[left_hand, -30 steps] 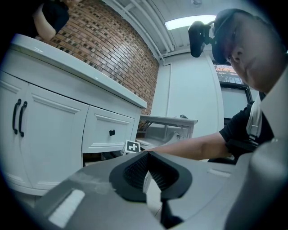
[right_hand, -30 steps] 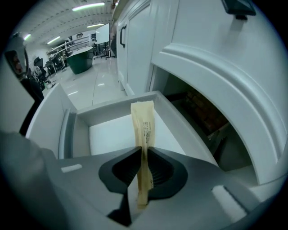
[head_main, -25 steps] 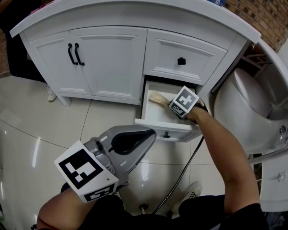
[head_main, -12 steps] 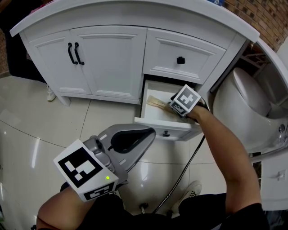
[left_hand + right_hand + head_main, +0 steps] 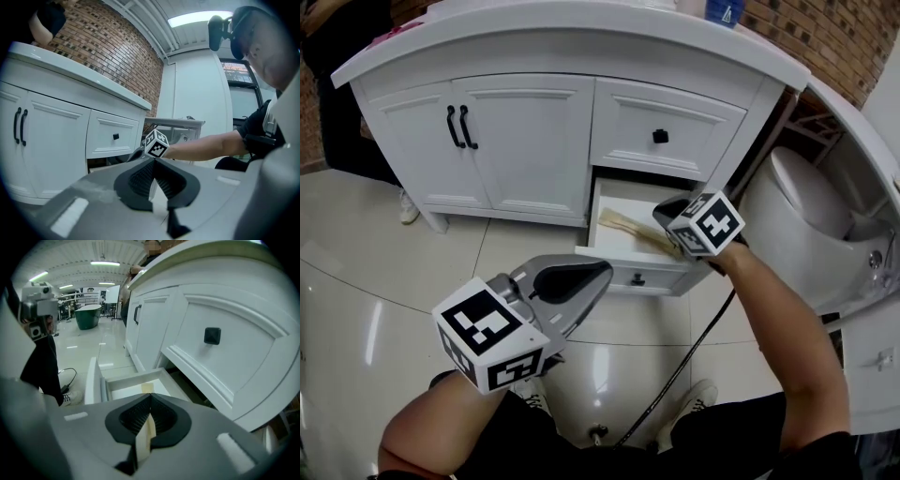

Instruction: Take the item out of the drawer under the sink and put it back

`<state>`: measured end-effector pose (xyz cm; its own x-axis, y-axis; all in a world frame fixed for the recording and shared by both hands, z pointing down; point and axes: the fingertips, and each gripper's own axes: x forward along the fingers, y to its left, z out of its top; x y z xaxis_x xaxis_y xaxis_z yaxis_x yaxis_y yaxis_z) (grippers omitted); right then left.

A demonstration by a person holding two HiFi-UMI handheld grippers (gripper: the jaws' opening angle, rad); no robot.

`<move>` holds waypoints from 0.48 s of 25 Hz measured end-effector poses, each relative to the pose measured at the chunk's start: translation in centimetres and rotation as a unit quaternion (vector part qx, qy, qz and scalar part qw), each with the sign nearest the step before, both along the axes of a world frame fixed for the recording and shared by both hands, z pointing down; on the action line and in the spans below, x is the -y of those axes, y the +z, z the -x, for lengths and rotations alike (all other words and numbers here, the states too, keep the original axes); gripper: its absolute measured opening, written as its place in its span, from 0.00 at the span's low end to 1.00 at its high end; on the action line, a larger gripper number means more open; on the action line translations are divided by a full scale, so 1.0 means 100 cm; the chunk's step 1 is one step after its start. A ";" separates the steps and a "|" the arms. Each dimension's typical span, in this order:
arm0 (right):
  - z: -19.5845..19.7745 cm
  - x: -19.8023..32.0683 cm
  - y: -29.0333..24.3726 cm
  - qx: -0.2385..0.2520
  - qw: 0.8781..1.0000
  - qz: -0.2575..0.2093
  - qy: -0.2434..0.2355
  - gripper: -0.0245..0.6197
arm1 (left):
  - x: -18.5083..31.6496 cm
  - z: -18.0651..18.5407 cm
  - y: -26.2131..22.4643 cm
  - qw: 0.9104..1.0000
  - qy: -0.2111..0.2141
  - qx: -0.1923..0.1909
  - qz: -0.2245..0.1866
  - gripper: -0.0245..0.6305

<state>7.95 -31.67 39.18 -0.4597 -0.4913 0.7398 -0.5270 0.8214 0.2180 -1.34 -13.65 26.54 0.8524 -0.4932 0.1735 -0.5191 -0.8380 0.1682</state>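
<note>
Although the curved white vanity cabinet (image 5: 525,141) carries a blue container (image 5: 724,9) at the back edge of its top, the white print on it is too small to read. The only other marks are the black-and-white square patterns on the grippers' cubes. The cabinet's white lower drawer (image 5: 592,220), under the knobbed one at the right, stands pulled out. The left gripper (image 5: 595,275) hangs over the glossy tiled floor (image 5: 384,272) in front of the doors as before, its jaws together on nothing. The right gripper (image 5: 150,401) has lifted from inside the drawer to above its front right corner. Its jaws have just been closing and now pinch one end of the pale wooden stick-like item (image 5: 623,228). That item, earlier lying in the drawer, reaches toward the drawer's back left corner; whether its far end touches the bottom I cannot tell.
</note>
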 end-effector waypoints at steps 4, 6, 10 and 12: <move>0.000 -0.032 -0.021 0.044 0.999 -0.004 0.003 0.05 | -0.003 -0.003 0.001 1.000 0.003 0.003 -0.001 0.04; 0.001 -0.048 -0.030 0.061 0.998 -0.006 0.004 0.05 | -0.005 -0.005 0.001 1.000 0.003 0.004 0.000 0.04; 0.006 -0.079 -0.052 0.089 0.996 -0.020 -0.007 0.05 | -0.011 -0.014 0.005 1.000 0.014 0.011 -0.002 0.04; 0.009 -0.095 -0.063 0.107 0.994 -0.029 -0.011 0.05 | -0.013 -0.017 0.007 1.000 0.015 0.015 -0.003 0.04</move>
<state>7.03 -22.15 32.85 -0.6149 -0.5177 0.5949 -0.5478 0.8231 0.1501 0.41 -12.39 27.20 0.8616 -0.4679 0.1966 -0.4978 -0.8547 0.1474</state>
